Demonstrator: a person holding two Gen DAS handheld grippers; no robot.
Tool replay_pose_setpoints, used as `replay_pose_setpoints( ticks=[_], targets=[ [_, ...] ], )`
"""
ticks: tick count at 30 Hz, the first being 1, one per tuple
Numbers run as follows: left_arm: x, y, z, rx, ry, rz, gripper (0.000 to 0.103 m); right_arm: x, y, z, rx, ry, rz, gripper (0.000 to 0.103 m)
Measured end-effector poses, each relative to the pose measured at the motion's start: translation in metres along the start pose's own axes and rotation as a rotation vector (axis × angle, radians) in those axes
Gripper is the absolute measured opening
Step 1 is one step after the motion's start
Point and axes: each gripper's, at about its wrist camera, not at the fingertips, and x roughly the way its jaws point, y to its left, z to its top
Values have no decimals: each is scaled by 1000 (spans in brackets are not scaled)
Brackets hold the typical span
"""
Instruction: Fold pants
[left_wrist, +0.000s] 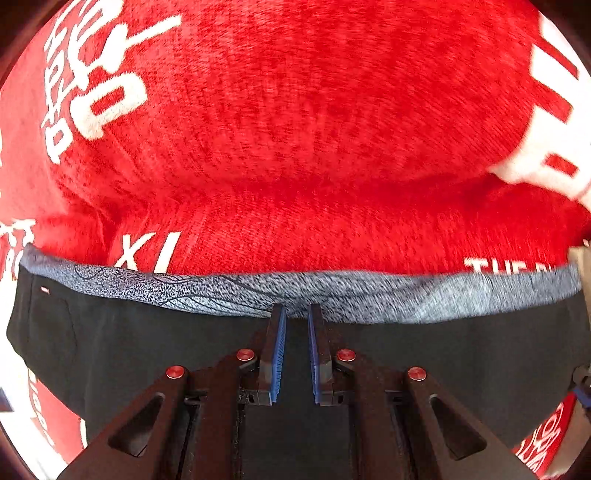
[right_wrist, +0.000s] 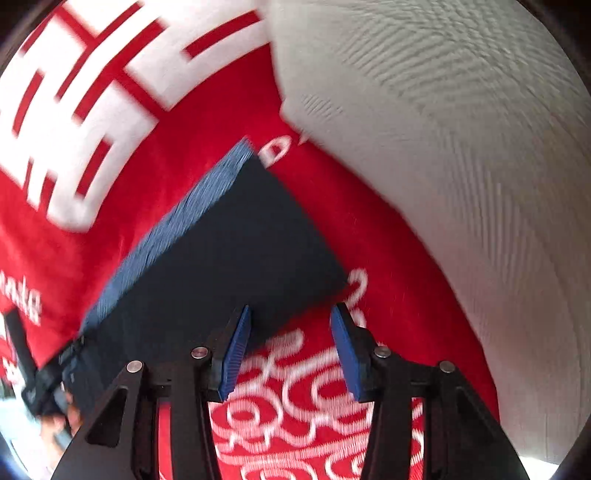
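Your left tongs pinch the dark pants just below the grey waistband; your right tongs stand apart, empty, at the pants' corner. The pants lie folded on the red blanket; more folding may remain.

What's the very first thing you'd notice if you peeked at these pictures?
The big fuzzy red blanket with white writing fills almost everything. On it lie dark pants with a speckled grey-blue waistband; the left claw pinches them right at that band. In the right view, the right claw hangs open over the pants' corner, with a ribbed white cloth at the upper right.
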Motion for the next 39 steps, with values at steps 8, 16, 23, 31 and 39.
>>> replay_pose_setpoints(
  ticks=[8,16,23,31,39],
  targets=[
    [7,-22,0,103,-36,65,13,-10,-1,-8,-61,-33,-173,34],
    [-25,67,-9,37,-26,44,78,-48,31,-47,-219,-79,-174,53],
    [2,86,-10,78,-68,77,90,-7,145,-96,-493,-89,-7,53],
    [32,162,23,78,-69,123,96,37,170,-128,-558,-54,-87,58],
    [-24,300,-7,-1,-48,159,96,2,192,-167,-442,47,76,58]
  ],
)
